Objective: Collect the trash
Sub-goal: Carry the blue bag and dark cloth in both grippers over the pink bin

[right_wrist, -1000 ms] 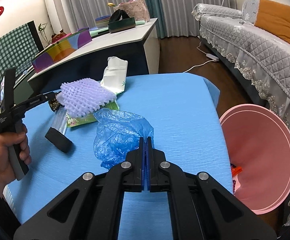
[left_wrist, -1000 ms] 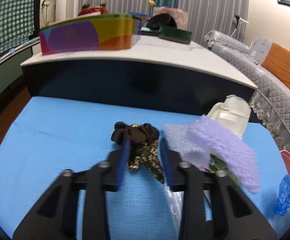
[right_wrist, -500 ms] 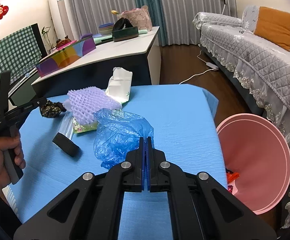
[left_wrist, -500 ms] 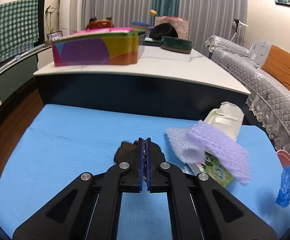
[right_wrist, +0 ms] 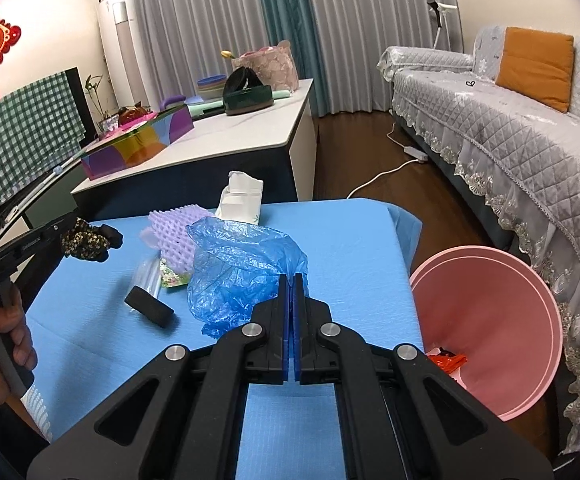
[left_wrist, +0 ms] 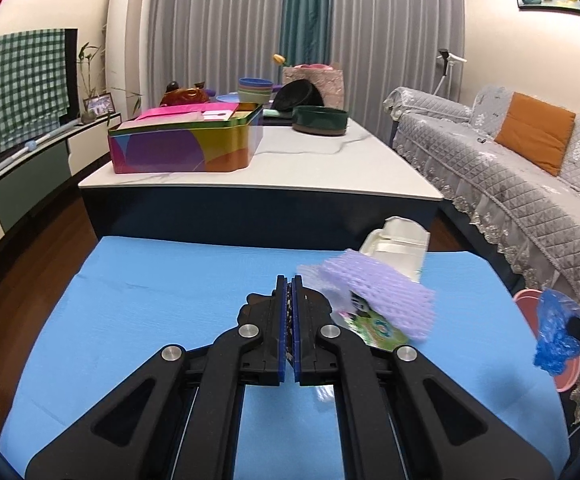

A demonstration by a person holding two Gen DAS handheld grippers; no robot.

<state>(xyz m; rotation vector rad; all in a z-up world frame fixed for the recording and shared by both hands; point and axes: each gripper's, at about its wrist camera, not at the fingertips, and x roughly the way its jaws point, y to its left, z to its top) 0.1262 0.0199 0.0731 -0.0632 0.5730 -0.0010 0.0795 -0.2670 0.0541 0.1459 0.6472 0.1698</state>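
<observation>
While both claws are loaded, this is how I read the collecting so far:

Right claw: my right gripper (right_wrist: 292,280) has its blue pads pinched onto the crumpled blue plastic bag (right_wrist: 241,268), which hangs off the tips above the blue-covered table (right_wrist: 350,248).

Left claw: my left gripper (left_wrist: 290,284) is clamped on the dark brown patterned fabric scrunchie (right_wrist: 87,238); from the right wrist view it hangs clear of the table, out past the left edge.

Bin: the pink round plastic bin (right_wrist: 510,320) stands on the floor just beside the table's right edge, with something orange (right_wrist: 448,360) already in its bottom.

Done, as I judge it: at least one piece binned, two more lifted but not yet dropped.

Left near the middle: a black foam block (right_wrist: 148,307) and a clear plastic tube (right_wrist: 147,276) just beside it.

Left further back: a green printed wrapper (left_wrist: 374,326) under a lilac foam net sleeve (left_wrist: 382,294).

Left at the far edge: a white crushed carton (right_wrist: 239,198).

Next, I expect: both loads go right, to the bin.
</observation>
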